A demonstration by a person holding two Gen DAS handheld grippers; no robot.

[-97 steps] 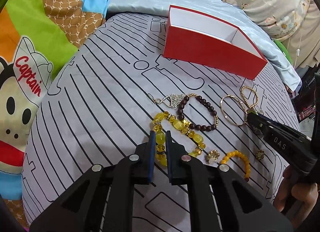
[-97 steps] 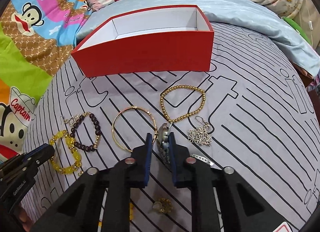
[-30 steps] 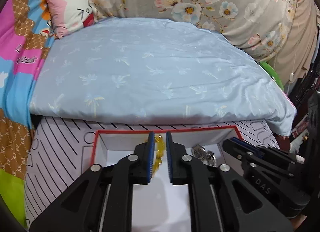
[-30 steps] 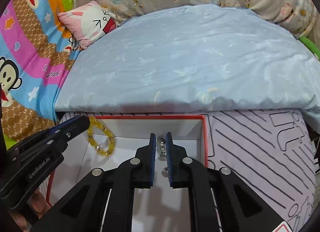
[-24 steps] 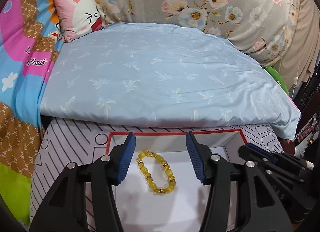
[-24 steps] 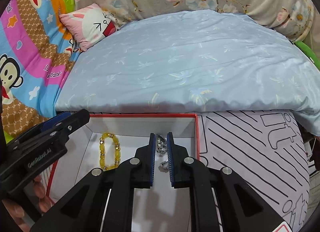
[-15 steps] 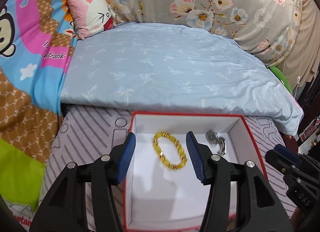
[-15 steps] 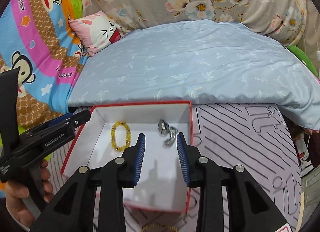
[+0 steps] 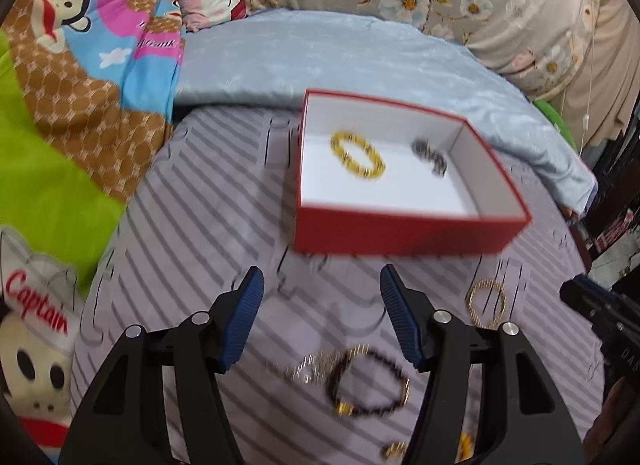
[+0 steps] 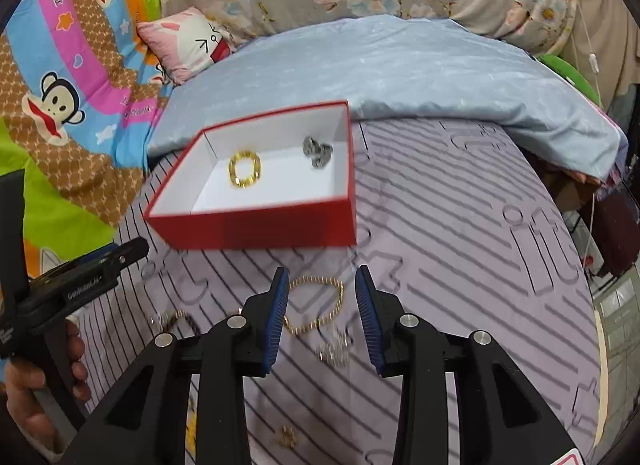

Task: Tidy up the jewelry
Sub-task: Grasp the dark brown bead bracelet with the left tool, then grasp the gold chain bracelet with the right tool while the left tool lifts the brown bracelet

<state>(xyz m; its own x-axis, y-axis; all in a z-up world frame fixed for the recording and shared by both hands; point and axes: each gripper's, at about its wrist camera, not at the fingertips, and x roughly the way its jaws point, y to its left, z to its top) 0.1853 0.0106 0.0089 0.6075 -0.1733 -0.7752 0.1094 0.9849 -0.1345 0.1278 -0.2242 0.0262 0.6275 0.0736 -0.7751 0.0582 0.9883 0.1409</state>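
Observation:
A red box [image 9: 400, 231] with a white inside lies on the striped sheet; it also shows in the right wrist view [image 10: 256, 231]. In it lie a yellow bead bracelet [image 9: 357, 155] [image 10: 245, 167] and a silver piece [image 9: 430, 155] [image 10: 317, 151]. My left gripper [image 9: 322, 315] is open and empty, above a dark bead bracelet [image 9: 370, 383] and a silver chain piece [image 9: 308, 369]. My right gripper [image 10: 322, 311] is open and empty over a gold bead bracelet [image 10: 316, 305] and a silver charm [image 10: 334, 349].
A gold bead bracelet [image 9: 486, 303] lies right of my left gripper. Small gold pieces [image 9: 394, 451] [image 10: 288, 435] lie near the front. A light blue quilt [image 10: 400, 73] and cartoon blankets [image 9: 60, 105] lie behind and left of the box.
Both grippers let go of their jewelry in the box, opened, and pulled back. They now hang over the pieces left on the sheet in front of the box.

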